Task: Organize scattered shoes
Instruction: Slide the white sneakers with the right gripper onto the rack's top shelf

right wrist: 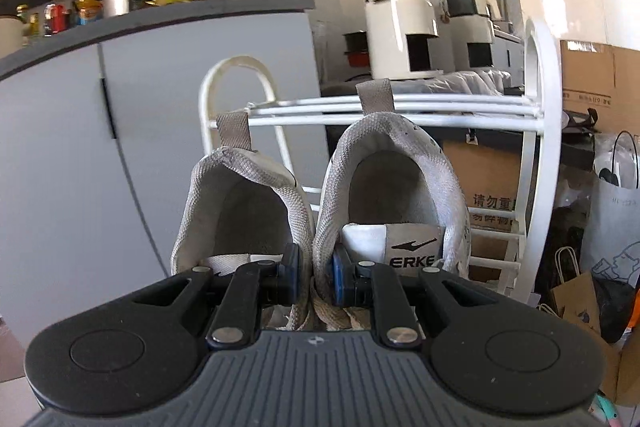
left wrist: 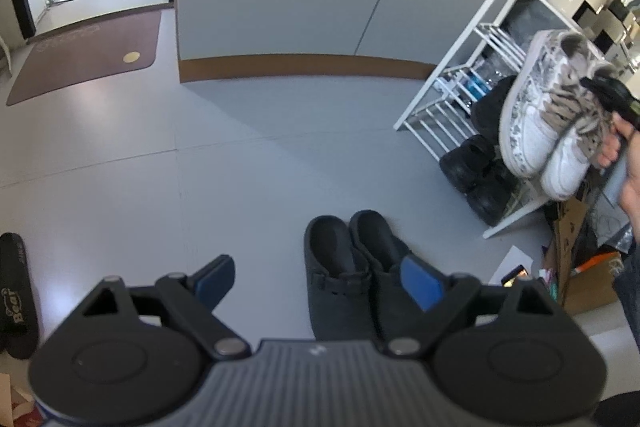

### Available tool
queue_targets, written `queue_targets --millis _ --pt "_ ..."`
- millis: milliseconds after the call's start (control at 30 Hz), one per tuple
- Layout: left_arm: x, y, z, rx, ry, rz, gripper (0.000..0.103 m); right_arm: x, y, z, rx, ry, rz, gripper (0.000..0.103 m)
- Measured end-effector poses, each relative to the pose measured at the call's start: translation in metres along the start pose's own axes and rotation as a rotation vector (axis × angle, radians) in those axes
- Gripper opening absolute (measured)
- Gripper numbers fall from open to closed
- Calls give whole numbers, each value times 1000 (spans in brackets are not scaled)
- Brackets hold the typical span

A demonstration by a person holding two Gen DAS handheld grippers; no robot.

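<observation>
Right gripper [right wrist: 312,281] clamped tight on a pair of white sneakers [right wrist: 320,211], pinching the two inner collar walls together between the blue pads. Woven off-white uppers, grey heel loops, an "ERKE" tongue label, grey-patterned side panels, grubby white soles; held in the air just before the white wire shoe rack [right wrist: 538,131]. Left gripper [left wrist: 320,283] spread wide, holding nothing, pointed down over a pair of dark clogs [left wrist: 352,267] set side by side on the grey floor [left wrist: 200,155]. Farther off, black shoes [left wrist: 476,175] at the rack's foot; a black slipper [left wrist: 16,291] alone at the left edge.
</observation>
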State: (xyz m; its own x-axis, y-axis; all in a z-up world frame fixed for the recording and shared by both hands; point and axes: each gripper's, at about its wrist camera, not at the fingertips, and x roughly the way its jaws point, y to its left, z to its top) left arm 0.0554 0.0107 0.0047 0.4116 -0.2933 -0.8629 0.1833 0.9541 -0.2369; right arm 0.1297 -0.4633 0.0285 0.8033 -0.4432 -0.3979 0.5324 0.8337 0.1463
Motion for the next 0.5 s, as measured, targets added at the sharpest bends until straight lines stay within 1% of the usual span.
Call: queue_targets --millis 267,500 --pt "7 -4 4 -5 12 -10 92 42 -14 0 20 25 -48 19" --pt "10 -10 6 0 18 -22 92 69 -23 16 75 53 -92 18"
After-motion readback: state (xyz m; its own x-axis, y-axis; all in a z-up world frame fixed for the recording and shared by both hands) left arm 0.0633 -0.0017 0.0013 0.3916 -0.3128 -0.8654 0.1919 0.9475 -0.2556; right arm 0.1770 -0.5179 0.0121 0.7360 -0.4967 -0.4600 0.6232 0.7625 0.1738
